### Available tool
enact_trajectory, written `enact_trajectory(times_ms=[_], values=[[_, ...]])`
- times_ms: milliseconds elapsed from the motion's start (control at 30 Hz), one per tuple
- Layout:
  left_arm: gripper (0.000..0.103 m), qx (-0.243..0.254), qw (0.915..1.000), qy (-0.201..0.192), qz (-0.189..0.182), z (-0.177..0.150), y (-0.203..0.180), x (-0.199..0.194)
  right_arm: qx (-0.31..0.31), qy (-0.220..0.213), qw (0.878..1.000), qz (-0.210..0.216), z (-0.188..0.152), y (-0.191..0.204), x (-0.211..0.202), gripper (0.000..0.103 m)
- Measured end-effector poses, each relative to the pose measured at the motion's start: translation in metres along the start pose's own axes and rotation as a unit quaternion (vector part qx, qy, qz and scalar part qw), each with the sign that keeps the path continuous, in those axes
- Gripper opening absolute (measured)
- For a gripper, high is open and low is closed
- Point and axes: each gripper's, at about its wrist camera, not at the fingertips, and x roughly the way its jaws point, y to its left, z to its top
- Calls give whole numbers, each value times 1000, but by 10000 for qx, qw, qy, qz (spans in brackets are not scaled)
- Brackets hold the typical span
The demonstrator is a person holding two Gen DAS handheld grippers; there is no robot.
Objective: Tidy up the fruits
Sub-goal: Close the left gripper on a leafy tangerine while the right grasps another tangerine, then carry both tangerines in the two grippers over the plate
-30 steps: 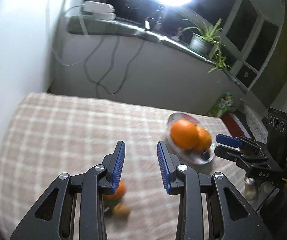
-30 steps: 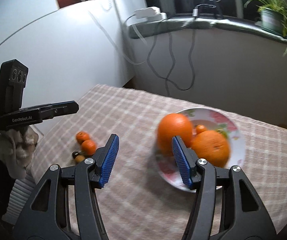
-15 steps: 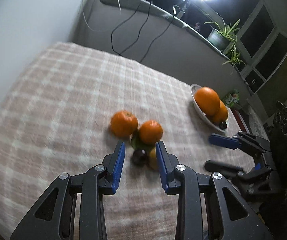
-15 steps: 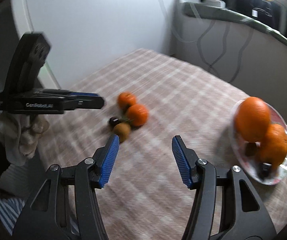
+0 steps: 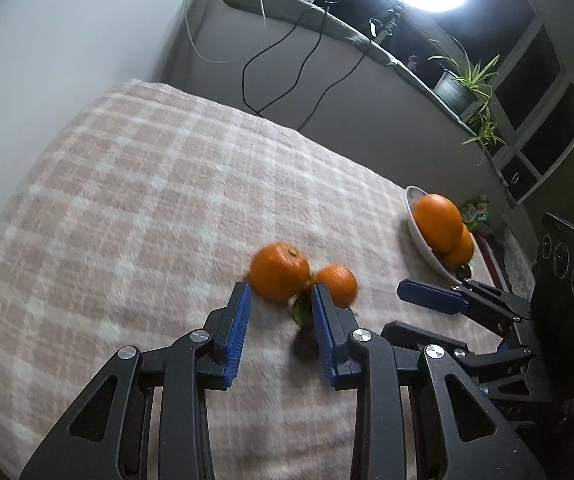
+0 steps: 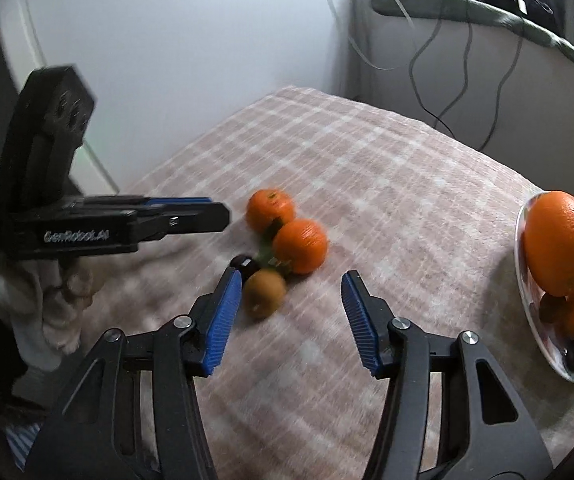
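Lower the half-open, empty left claw [image 5: 281, 304] squarely around the nearer tangerine [image 5: 280, 270], clear of its neighbour [image 5: 337, 284], leaving the wide-open, empty right claw [image 6: 291, 294] waiting.

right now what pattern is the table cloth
Pink-and-white plaid checks on the cloth, clearest in the left wrist view.

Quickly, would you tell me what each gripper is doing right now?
Left gripper: open, holding nothing, just short of the tangerines.
Right gripper: open, holding nothing.

Left gripper [image 5: 280, 299] and right gripper [image 6: 291, 285] both level and forward, jaws parted, nothing held.
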Motion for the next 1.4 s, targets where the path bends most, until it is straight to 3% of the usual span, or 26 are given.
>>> enact_trajectory(times_ms=[133, 267, 700, 833, 1400], values=[[33, 1, 9999, 105, -36, 6, 0, 13, 120, 127, 9998, 88, 9, -9, 14, 55], [44, 27, 9997, 219, -103, 9, -1, 23, 218, 197, 9994, 186, 14, -15, 24, 55], [39, -179, 9993, 275, -165, 12, 5, 34, 190, 406, 9984, 356, 15, -14, 47, 55], [38, -203, 9993, 254, -173, 12, 7, 33, 217, 447, 9979, 410, 14, -14, 50, 40], [38, -221, 9997, 2, -84, 13, 8, 13, 621, 172, 9966, 509, 10, -32, 30, 38]])
